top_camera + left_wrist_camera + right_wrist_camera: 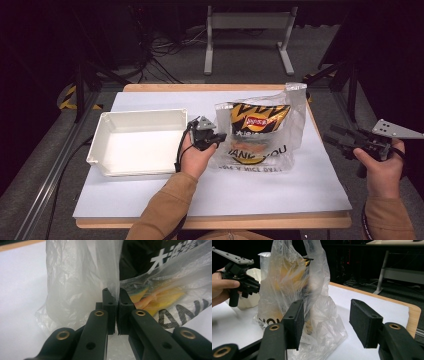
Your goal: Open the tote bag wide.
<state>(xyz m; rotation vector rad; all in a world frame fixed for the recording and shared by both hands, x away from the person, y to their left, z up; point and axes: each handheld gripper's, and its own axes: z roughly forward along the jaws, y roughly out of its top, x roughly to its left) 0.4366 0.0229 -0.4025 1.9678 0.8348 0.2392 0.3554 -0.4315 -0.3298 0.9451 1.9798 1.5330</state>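
Black left tool [117,315] pinched on crinkled clear plastic bag [75,285], right tool [324,322] wide, glossy chip packet [257,119] inside

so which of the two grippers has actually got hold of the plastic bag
The left gripper: its fingers are pinched shut on a fold of the bag. The right gripper sits off to the bag's side, fingers apart with nothing between them.
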